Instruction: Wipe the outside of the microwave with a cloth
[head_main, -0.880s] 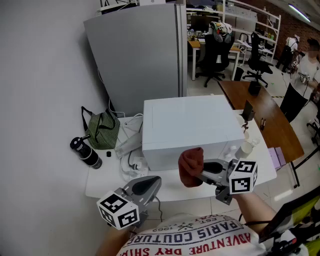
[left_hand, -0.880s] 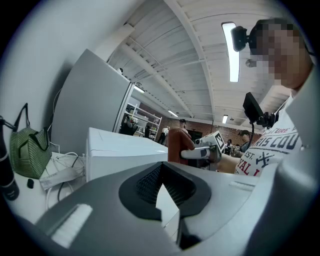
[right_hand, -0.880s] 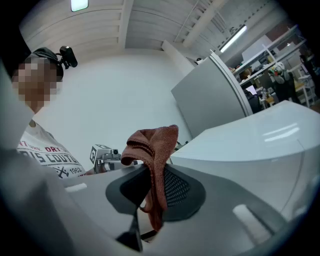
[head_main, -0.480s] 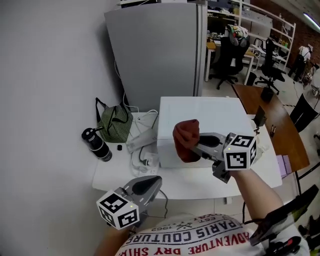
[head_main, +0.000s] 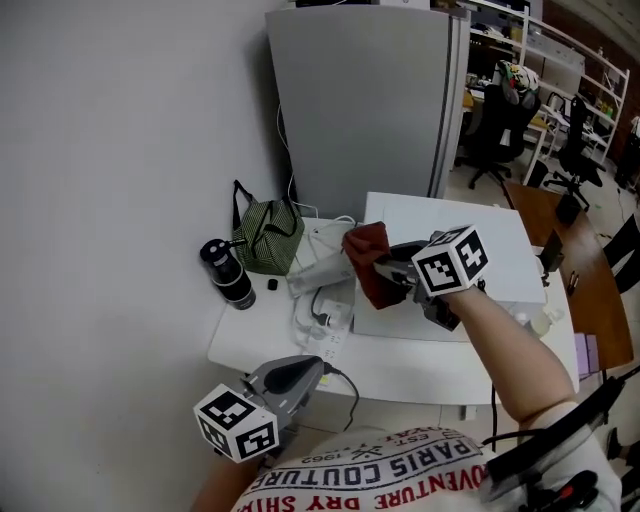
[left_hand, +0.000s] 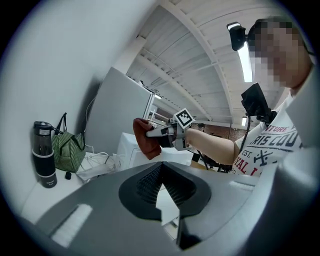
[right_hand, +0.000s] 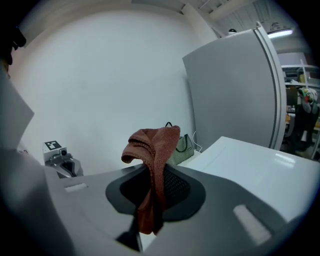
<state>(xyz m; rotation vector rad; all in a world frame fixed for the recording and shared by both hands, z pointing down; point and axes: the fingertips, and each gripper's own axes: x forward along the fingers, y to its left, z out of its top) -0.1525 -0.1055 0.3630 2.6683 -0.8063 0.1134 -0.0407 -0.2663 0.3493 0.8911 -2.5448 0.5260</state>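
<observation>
One cloth (head_main: 367, 258) pinched in right gripper (head_main: 385, 272) jaws, perhaps touching microwave (head_main: 485, 225); left gripper (head_main: 298, 372) jaws pressed together, empty.

The person wore a white T-shirt (head_main: 400, 472) with red and dark lettering. The left tongs (head_main: 308, 368) and right tongs (head_main: 382, 268) were grey with dark ribbed pads (left_hand: 148, 183), each carrying a white cube (head_main: 237, 422) of black square markers.

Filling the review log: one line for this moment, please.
right tool: shut on cloth, by microwave's top corner | contact: unclear | left tool: shut, empty, near table edge
</observation>
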